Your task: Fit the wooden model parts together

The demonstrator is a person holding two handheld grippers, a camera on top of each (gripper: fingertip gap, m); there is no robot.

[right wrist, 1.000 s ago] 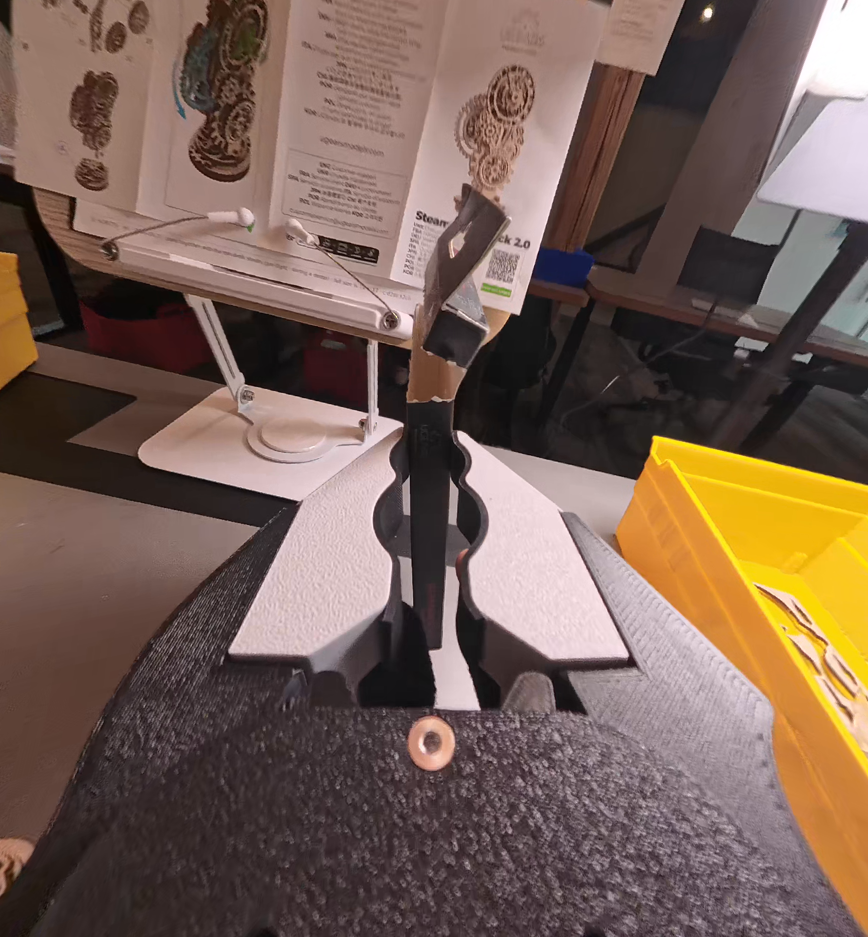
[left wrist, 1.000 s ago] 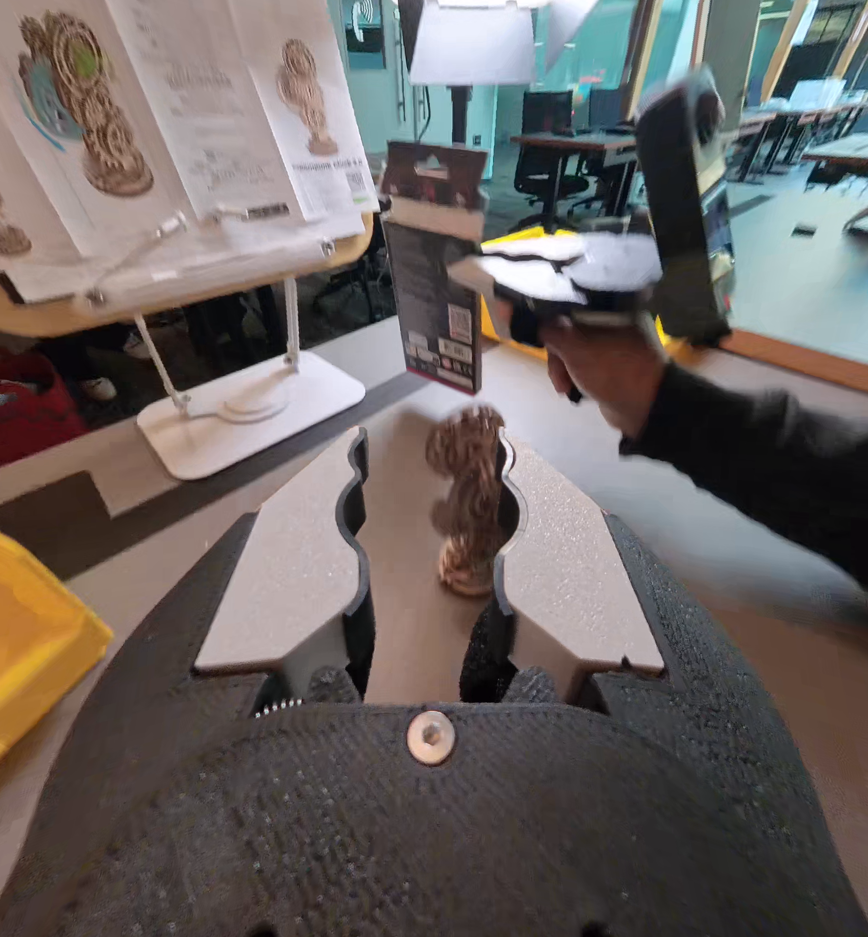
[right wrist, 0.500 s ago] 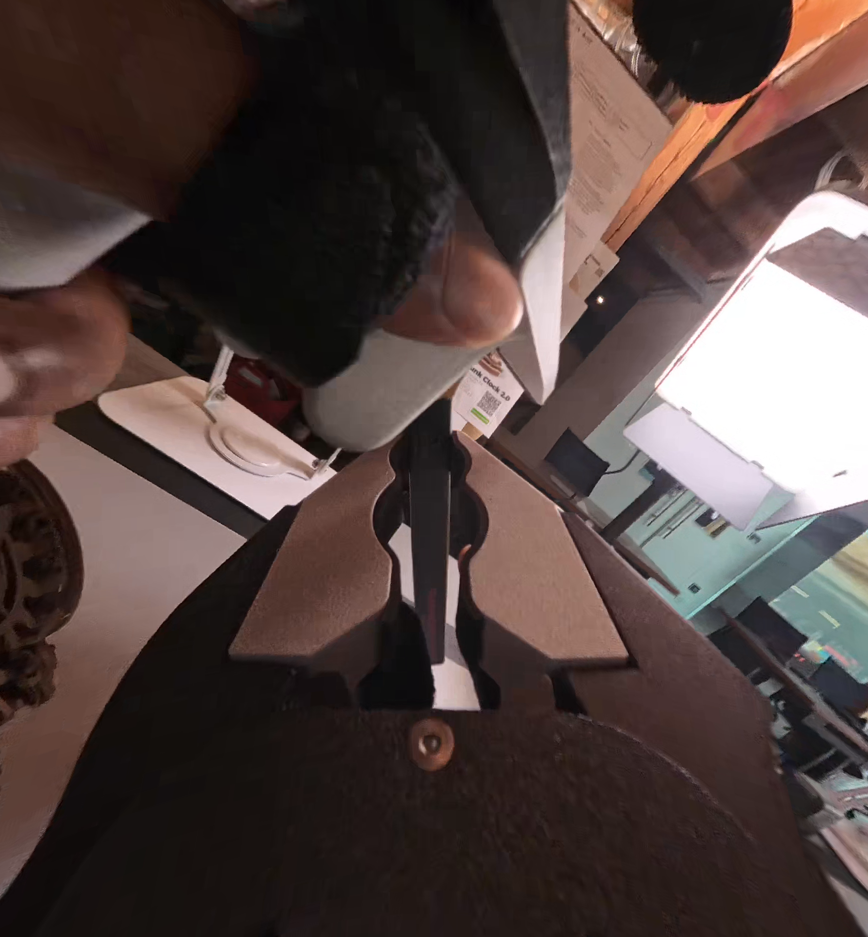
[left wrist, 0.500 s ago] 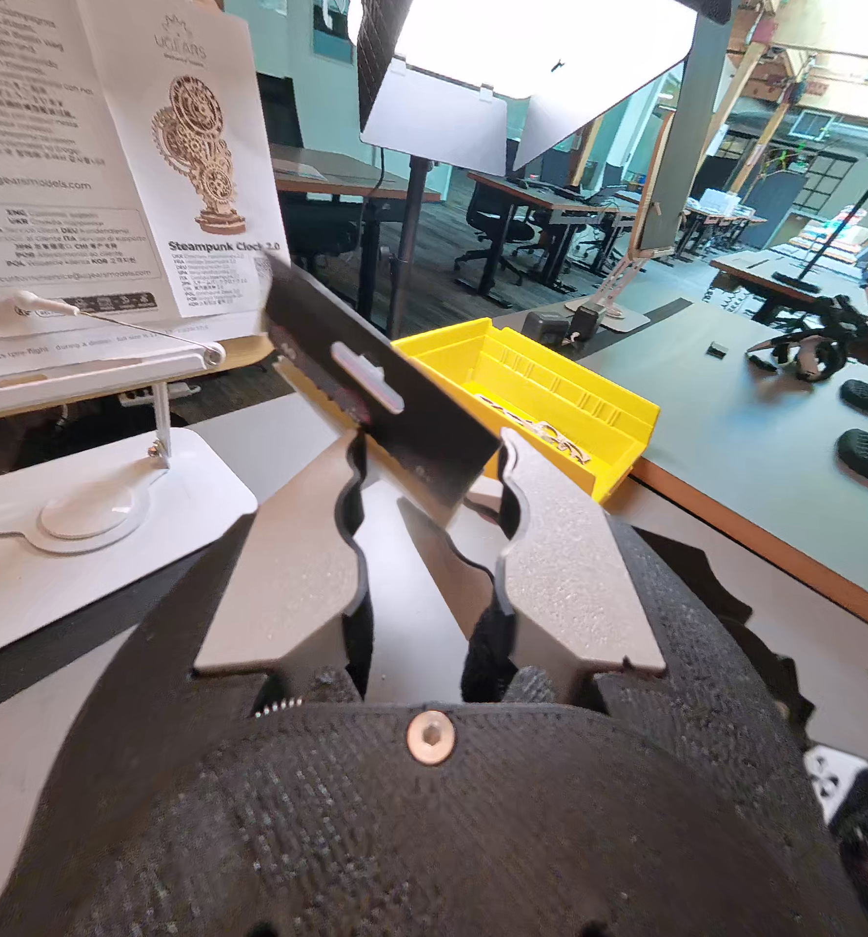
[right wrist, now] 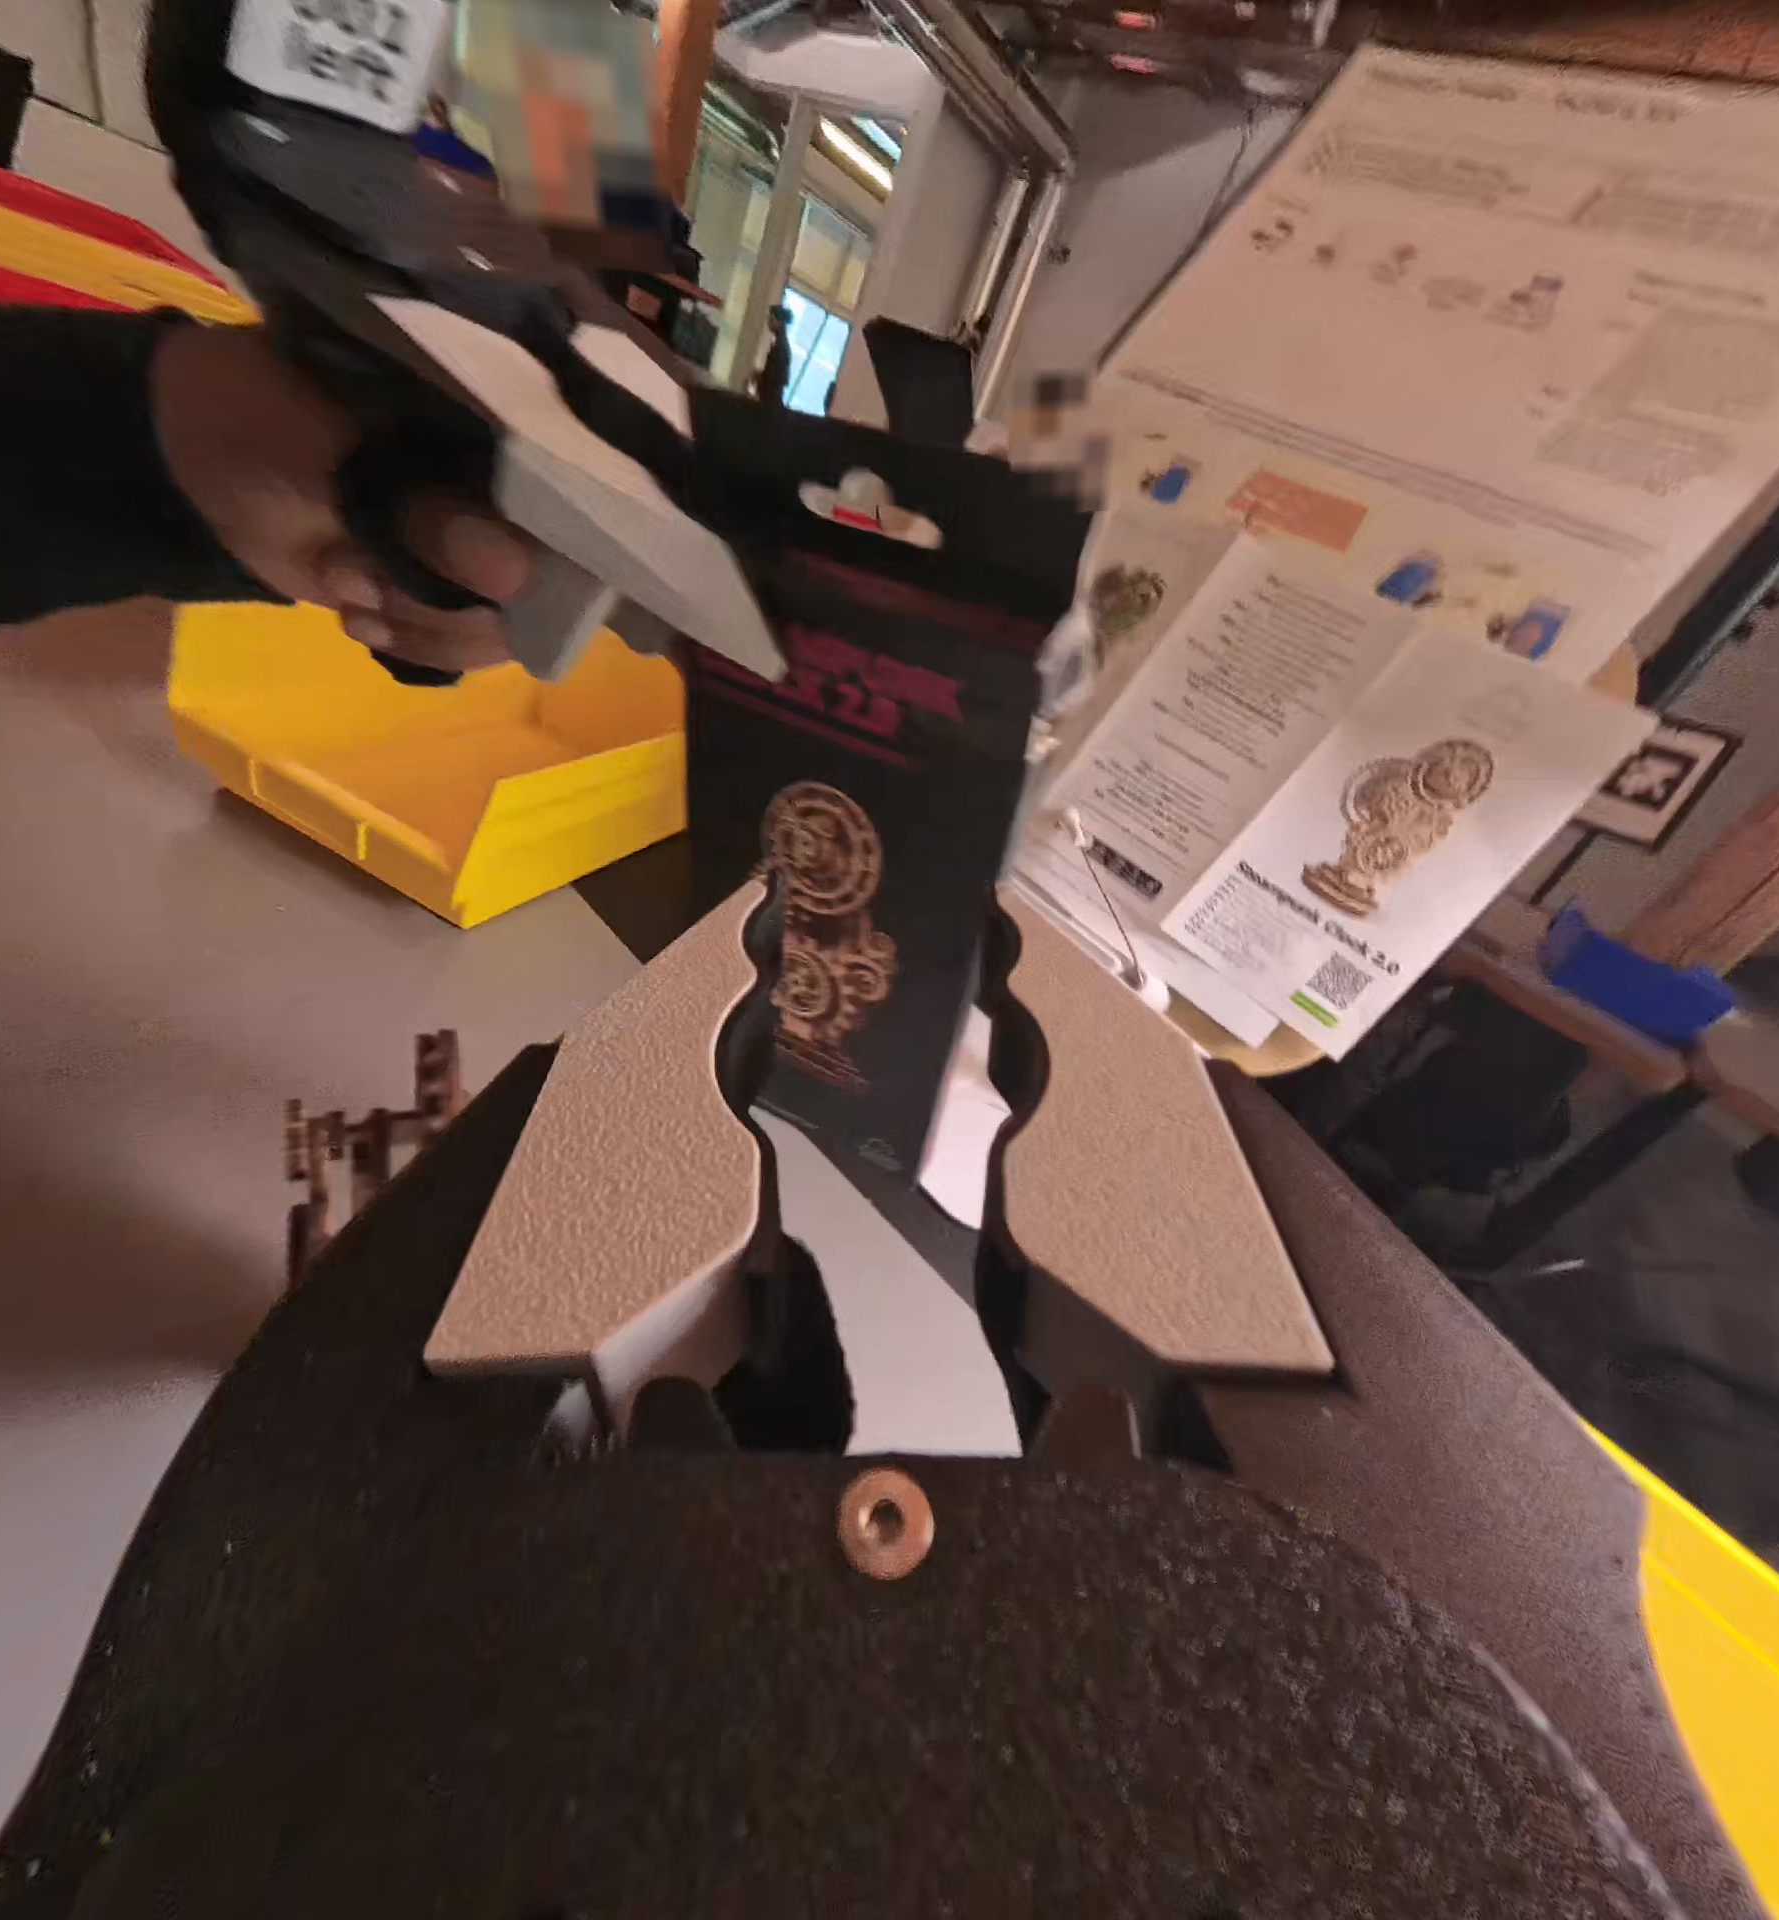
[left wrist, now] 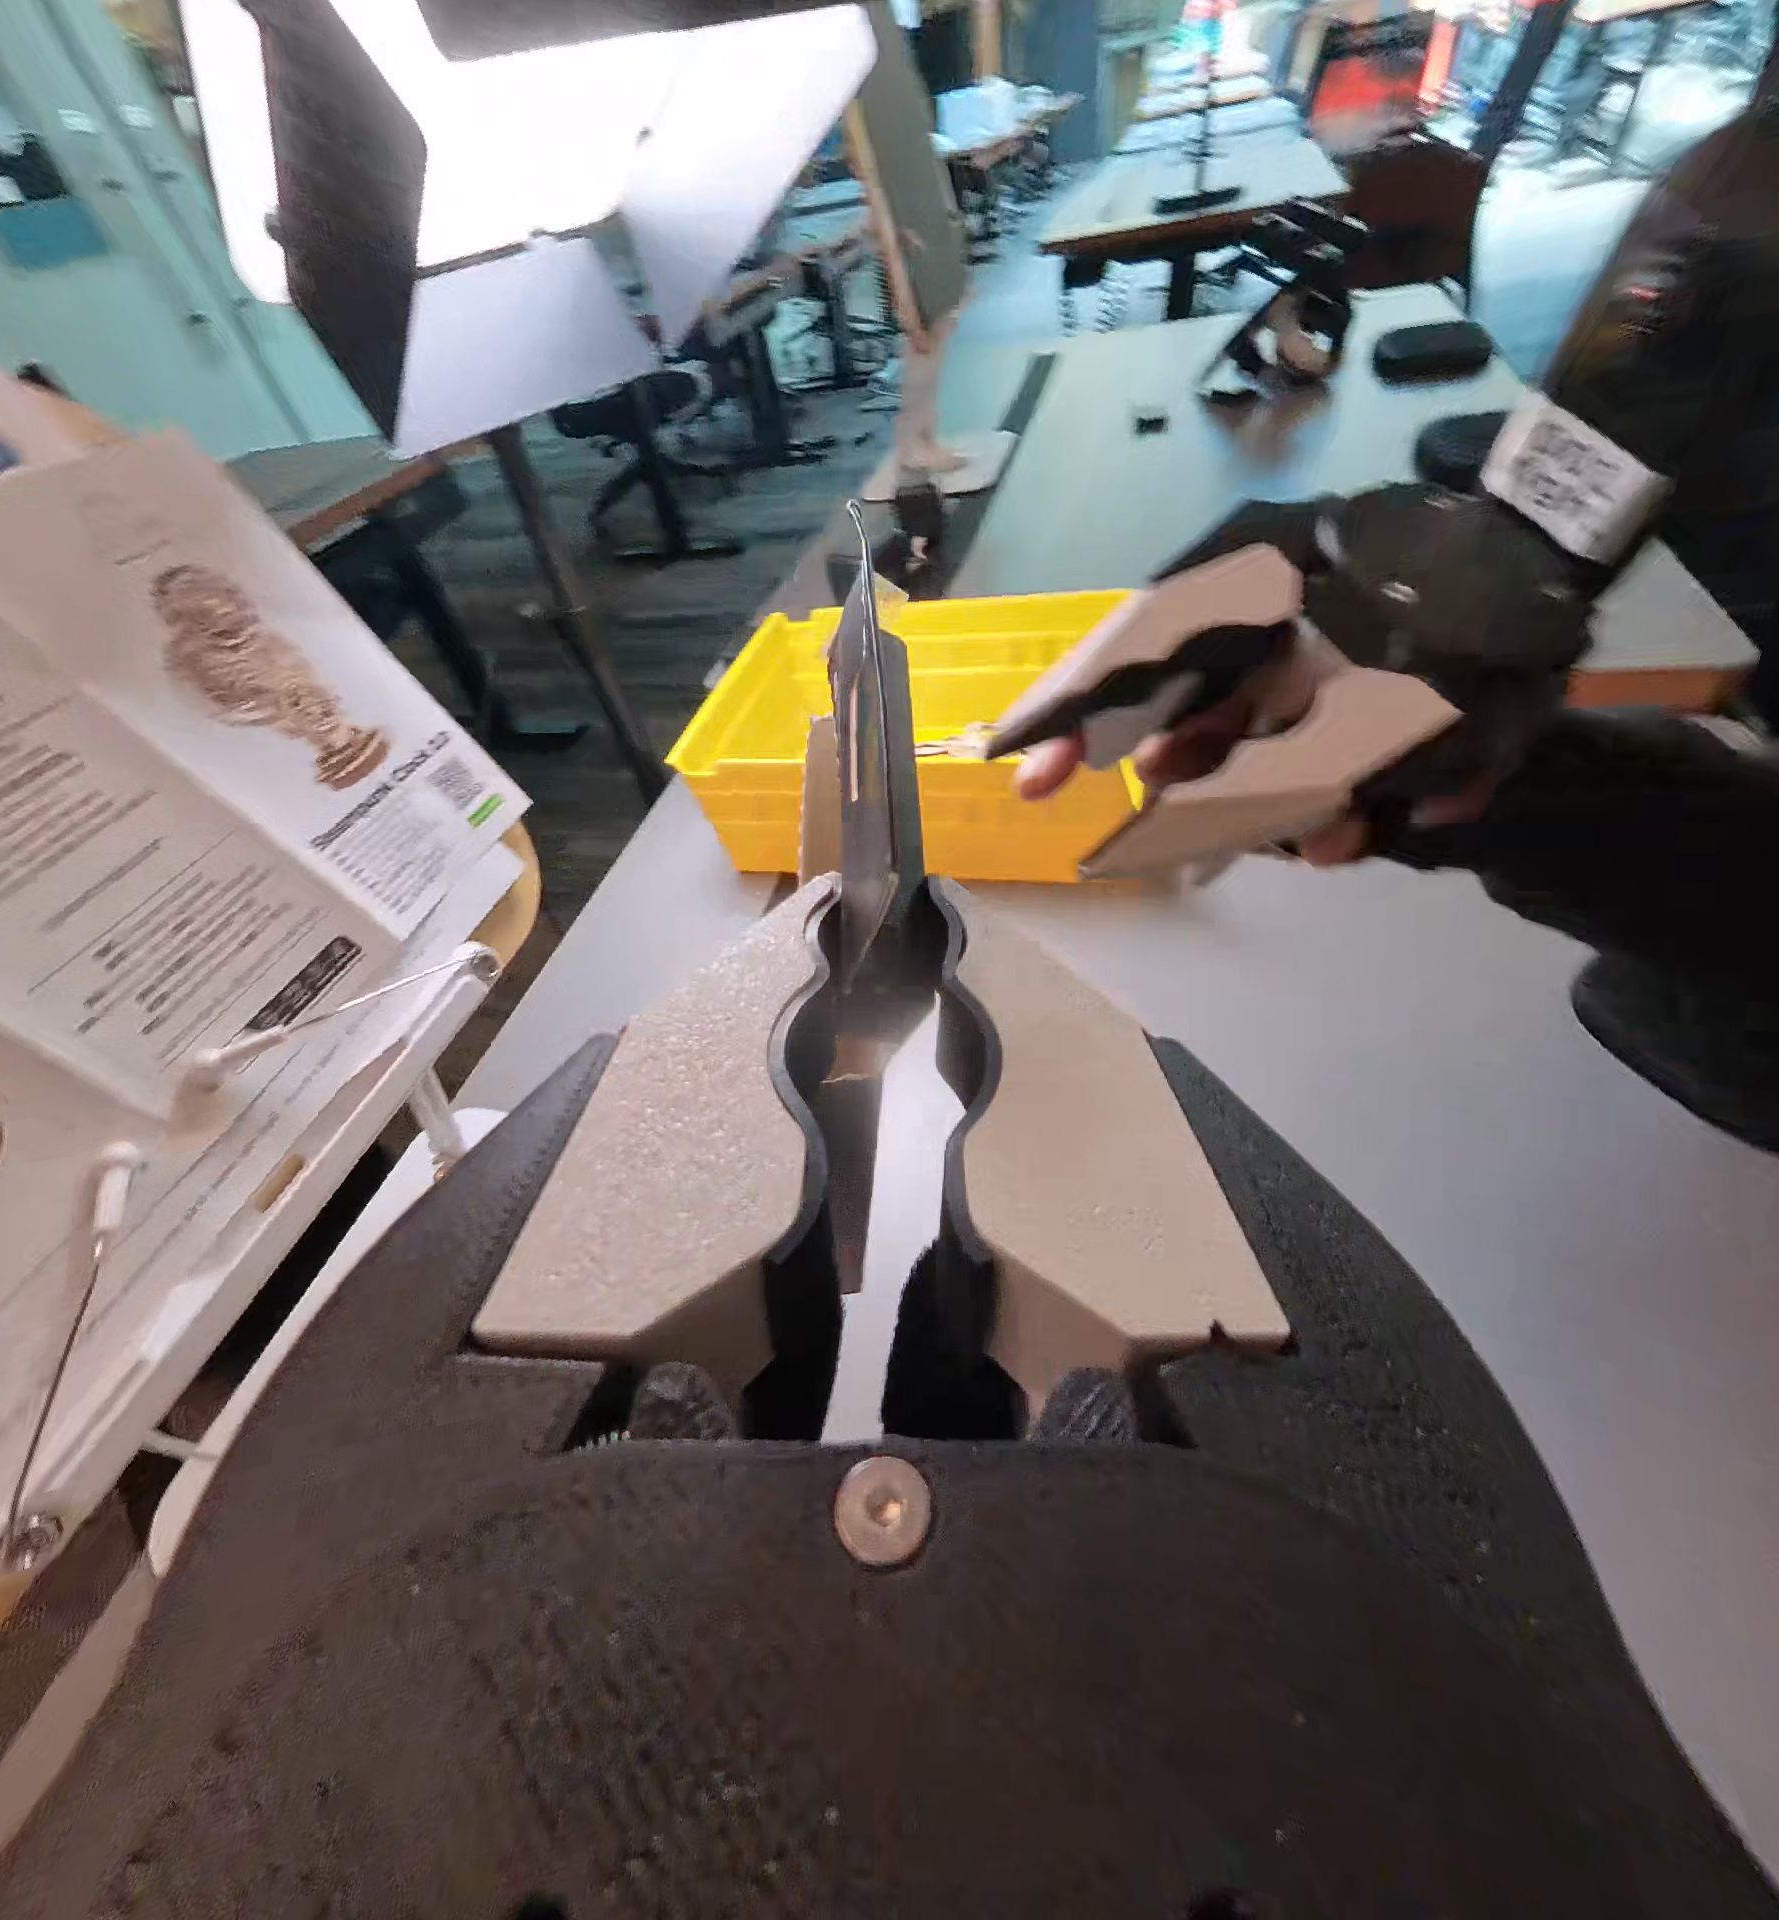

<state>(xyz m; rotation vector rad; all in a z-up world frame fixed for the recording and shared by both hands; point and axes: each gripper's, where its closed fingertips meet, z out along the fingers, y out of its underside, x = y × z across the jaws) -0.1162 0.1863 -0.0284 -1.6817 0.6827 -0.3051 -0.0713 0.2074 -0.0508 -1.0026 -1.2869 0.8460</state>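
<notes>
The desk (left wrist: 1384, 1091) ran grey under both tools. At eleven o'clock from the left tool, a yellow bin (left wrist: 926, 821) sat on the desk's far side; in the right wrist view a second yellow bin (right wrist: 428, 800) lay at ten o'clock. A stand (left wrist: 189, 831) with instruction sheets stood at nine o'clock of the left tool, and at two o'clock of the right tool.

The left tool (left wrist: 880, 904) was clenched on a flat black pack (left wrist: 869, 790), seen edge-on in its own view: the pack rose straight up at twelve o'clock from between the fingertips, with both pads closed against its lower end. From the right wrist view the same pack (right wrist: 864, 675) showed its printed face, hanging upright, with the left tool gripping it from the ten o'clock side near the top.

The right tool (right wrist: 880, 935) was released, its fingers standing wide apart. The pack's lower half sat between them at twelve o'clock; its left edge looked close against the left fingertip, but blur hid whether they touched, and a clear gap stayed on the right side. In the left wrist view the right tool (left wrist: 1093, 790) hovered at two o'clock, jaws parted, beside the pack.

A dark wooden part (right wrist: 365, 1143) lay on the desk at nine o'clock of the right tool, well apart from its fingertips.
</notes>
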